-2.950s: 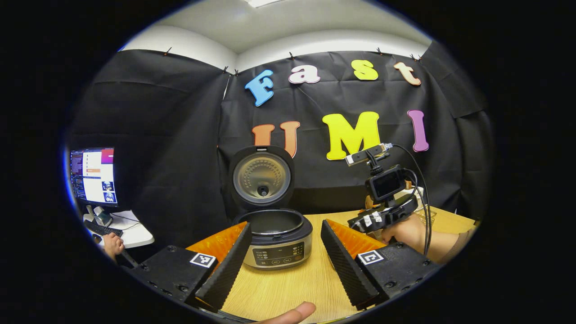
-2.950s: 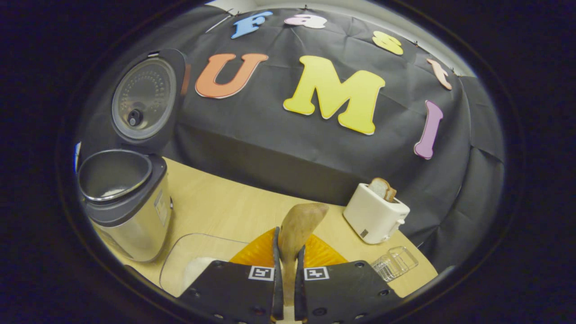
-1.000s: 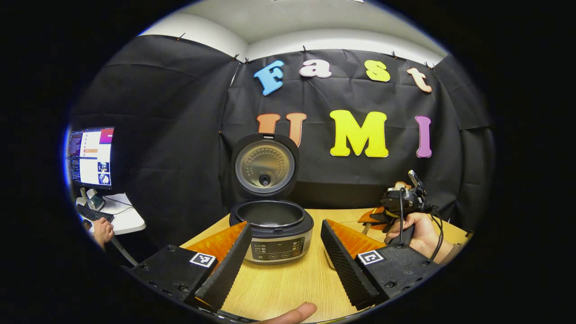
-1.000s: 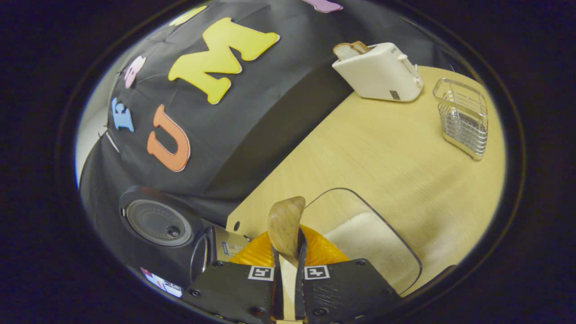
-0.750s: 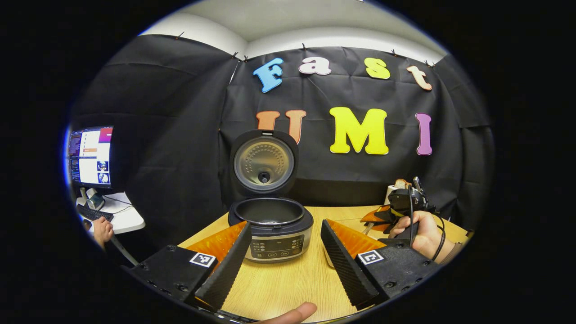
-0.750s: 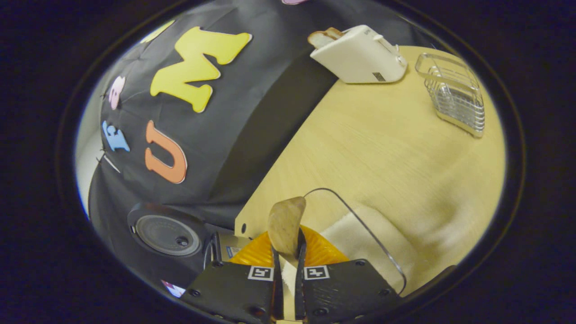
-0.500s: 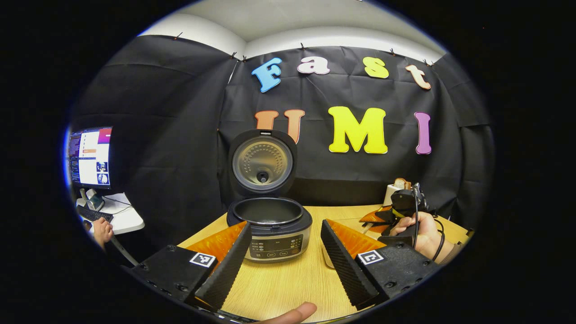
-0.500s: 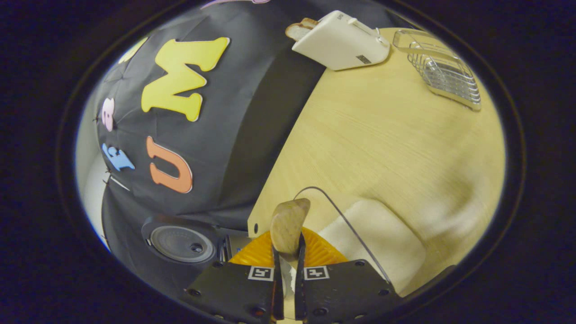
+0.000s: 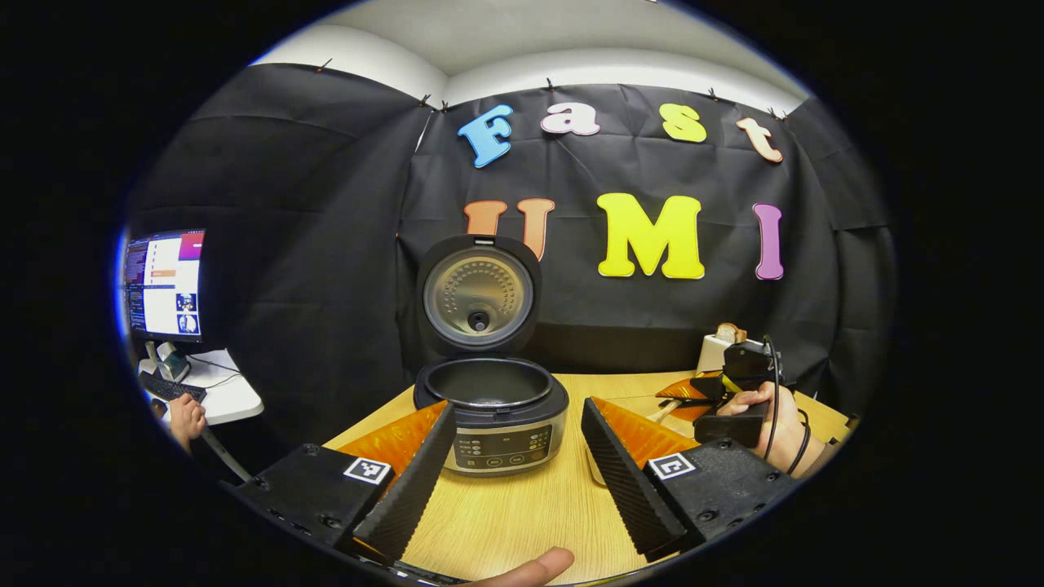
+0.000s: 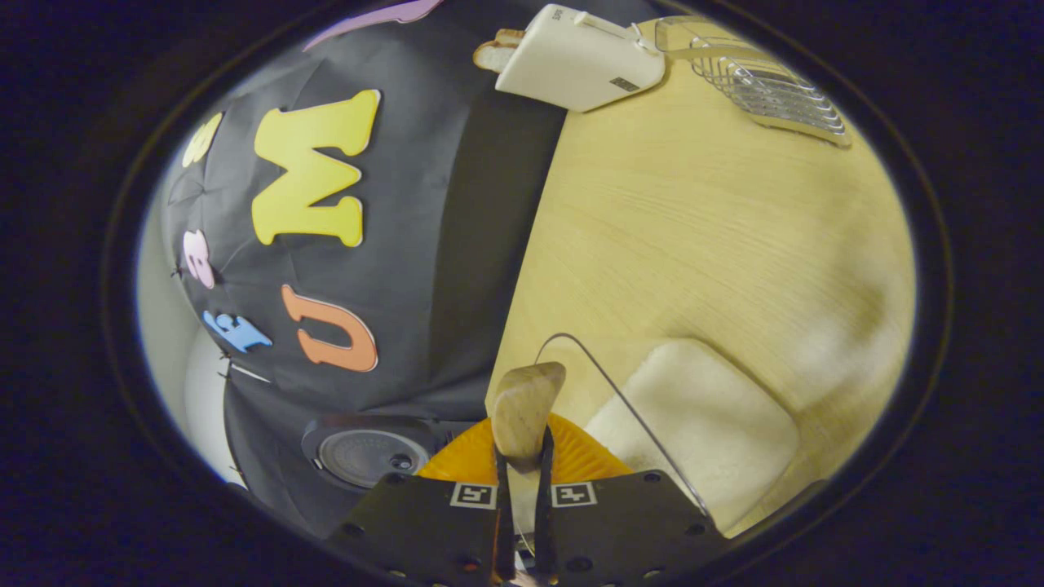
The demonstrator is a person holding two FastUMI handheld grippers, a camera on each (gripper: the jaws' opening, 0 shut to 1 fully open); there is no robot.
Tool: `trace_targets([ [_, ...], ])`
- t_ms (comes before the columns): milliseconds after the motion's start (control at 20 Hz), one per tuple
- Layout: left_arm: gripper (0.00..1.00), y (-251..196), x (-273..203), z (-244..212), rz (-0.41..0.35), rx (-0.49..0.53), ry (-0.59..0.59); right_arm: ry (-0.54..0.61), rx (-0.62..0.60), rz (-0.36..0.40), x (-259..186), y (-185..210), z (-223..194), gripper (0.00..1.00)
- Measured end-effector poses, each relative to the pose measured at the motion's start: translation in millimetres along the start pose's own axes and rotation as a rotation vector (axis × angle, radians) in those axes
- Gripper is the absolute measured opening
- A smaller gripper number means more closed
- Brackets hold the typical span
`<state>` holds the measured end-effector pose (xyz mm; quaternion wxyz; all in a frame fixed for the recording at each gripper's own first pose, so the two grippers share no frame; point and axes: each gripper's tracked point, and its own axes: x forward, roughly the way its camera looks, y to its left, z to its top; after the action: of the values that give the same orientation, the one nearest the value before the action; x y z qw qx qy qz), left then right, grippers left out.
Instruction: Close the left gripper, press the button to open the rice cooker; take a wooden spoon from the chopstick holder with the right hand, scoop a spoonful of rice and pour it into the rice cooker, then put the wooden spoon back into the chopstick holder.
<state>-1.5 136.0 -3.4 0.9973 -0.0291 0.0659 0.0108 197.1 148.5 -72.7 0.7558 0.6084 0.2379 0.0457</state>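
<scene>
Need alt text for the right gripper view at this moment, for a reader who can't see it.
The right gripper is shut on a wooden spoon, whose bowl sticks out past the fingers, beside a clear container of white rice on a wooden table. The view is rolled sideways: a white toaster and wire chopstick holder sit at the top.

In the left gripper view we see the rice cooker [image 9: 491, 416] on the counter [image 9: 522, 514] at twelve o'clock, lid up behind it, between our left tongs' [image 9: 514, 477] fingers. At three o'clock sits the toaster [image 9: 716, 350]. In the right gripper view the chopstick holder [image 10: 767, 90] stands just beside the toaster.
</scene>
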Motion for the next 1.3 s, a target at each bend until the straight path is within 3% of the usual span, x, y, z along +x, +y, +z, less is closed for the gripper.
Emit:
trace_targets([
  [800, 0.99, 8.0, -2.8, 3.4, 0.001, -0.016, -0.006, -0.027, 0.208, 0.177, -36.0, 47.4, 27.1, 0.09],
  [1300, 0.99, 50.3, -11.9, 12.6, 0.089, -0.004, -0.036, 0.005, 0.173, 0.224, -28.9, 109.1, -5.3, 0.09],
])
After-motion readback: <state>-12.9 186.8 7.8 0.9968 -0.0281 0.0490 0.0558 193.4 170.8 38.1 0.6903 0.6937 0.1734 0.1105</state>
